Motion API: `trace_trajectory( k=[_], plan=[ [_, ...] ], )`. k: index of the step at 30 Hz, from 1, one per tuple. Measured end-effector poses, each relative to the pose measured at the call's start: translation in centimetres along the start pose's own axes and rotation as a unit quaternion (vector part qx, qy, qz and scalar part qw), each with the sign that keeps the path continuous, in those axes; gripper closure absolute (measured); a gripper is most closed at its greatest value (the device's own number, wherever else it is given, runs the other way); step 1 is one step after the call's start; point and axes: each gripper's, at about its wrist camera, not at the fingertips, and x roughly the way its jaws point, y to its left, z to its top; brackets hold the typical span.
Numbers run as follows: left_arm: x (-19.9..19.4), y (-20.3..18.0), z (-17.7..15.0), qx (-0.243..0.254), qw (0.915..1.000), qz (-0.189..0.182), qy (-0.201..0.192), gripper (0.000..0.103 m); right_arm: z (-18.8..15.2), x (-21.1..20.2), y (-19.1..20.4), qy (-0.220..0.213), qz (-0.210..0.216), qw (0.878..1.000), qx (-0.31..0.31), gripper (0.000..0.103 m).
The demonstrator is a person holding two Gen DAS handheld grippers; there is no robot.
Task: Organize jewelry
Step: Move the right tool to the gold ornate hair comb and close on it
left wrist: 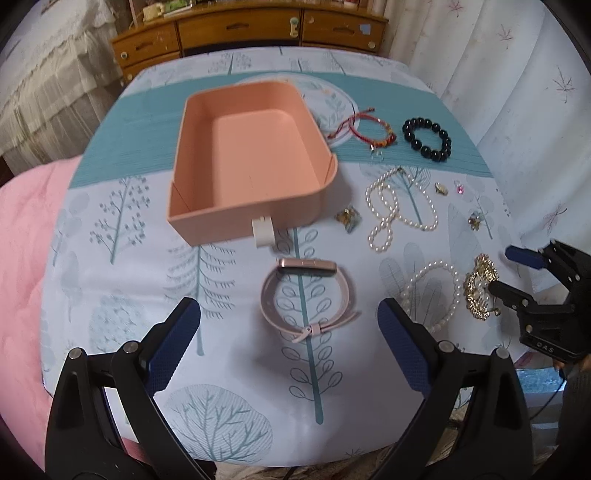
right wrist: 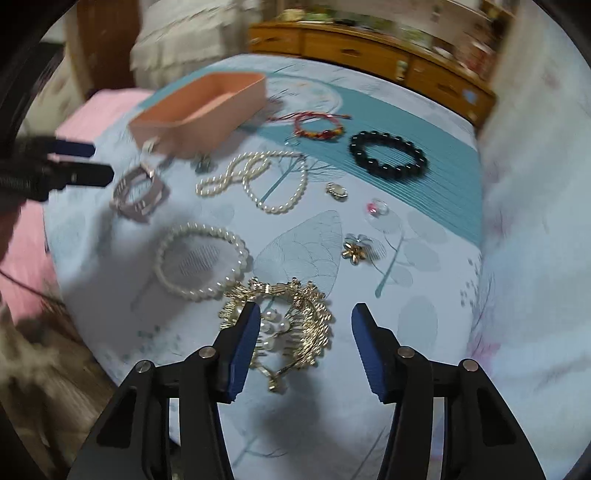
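The right tongs [left wrist: 513,275] bear small, hardly legible lettering

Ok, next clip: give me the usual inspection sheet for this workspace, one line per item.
Surface: tree-print cloth over a table, bare between the pieces.
Job's things: empty pink box; pink watch, pearl necklace, pearl bracelet, gold hair comb, black bead bracelet, red cord bracelet and small brooches and rings, all loose on the cloth.
Clutter: nothing seen.
Grippers: left gripper open in front of the watch; right gripper open astride the comb, pads not pressing it.
Cables: thin dark lead at the table's edge.
Surroundings: wooden drawers, curtains, pink bedding.
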Motion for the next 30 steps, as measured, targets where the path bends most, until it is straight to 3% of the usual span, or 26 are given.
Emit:
trace_trajectory(
  k=[10, 15, 19, 25, 30],
  plan=[
    [1.5, 0.4, -0.2, -0.021, 0.9996, 0.000, 0.018, 0.007, 1.8, 2.2, 1.5, 0.001, -0.017, 0.992, -0.126, 0.053],
    [2.1, 0.5, 0.1, -0.028, 0.9993, -0.001, 0.026, 0.007, 2.6, 2.9, 2.3, 0.008, 0.009, 0.989, -0.150, 0.059],
    [2.6, 0.6, 0.2, -0.031, 0.9990, -0.002, 0.032, 0.007, 3.0, 3.3, 2.3, 0.018, 0.023, 0.989, -0.143, 0.063],
    [2.8, 0.5, 0.3, -0.032, 0.9989, -0.004, 0.034, 0.007, 3.8, 4.0, -0.1, 0.058, 0.060, 0.996, -0.017, 0.063],
    [3.2, 0.3, 0.4, -0.028, 0.9989, -0.005, 0.038, 0.007, 3.6, 3.9, 0.7, 0.048, 0.033, 0.997, -0.047, 0.063]
  ],
)
